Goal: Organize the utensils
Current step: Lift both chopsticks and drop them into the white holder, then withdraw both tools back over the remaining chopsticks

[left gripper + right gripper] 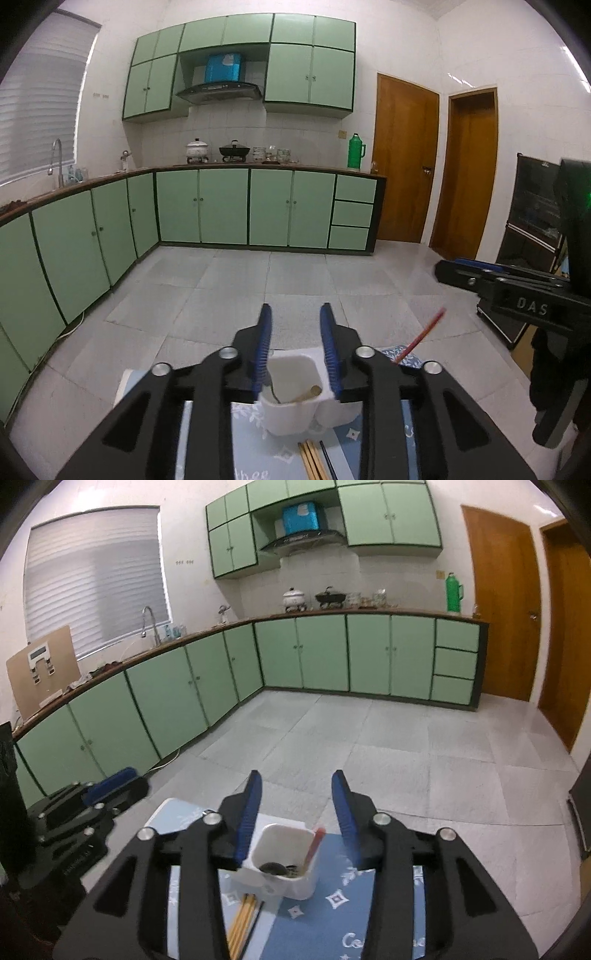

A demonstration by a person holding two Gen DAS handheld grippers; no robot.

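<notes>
A white utensil holder (291, 413) (295, 886) stands on a blue patterned mat (251, 417) (332, 923). In it lean a red stick (424, 332) (314, 843), a wooden handle (308, 393) and a dark spoon (273, 867). Several wooden chopsticks (312, 461) (240, 919) lie on the mat in front of the holder, next to a thin black one. My left gripper (295, 310) (122, 779) hovers open above the holder, holding nothing. My right gripper (297, 777) (448, 267) is open over the holder, its pads clear of the red stick.
The mat lies on a small white table whose far edge drops to a grey tiled floor (295, 273). Green cabinets (221, 206) line the back and left walls. A black cabinet (532, 206) and brown doors (402, 158) stand at the right.
</notes>
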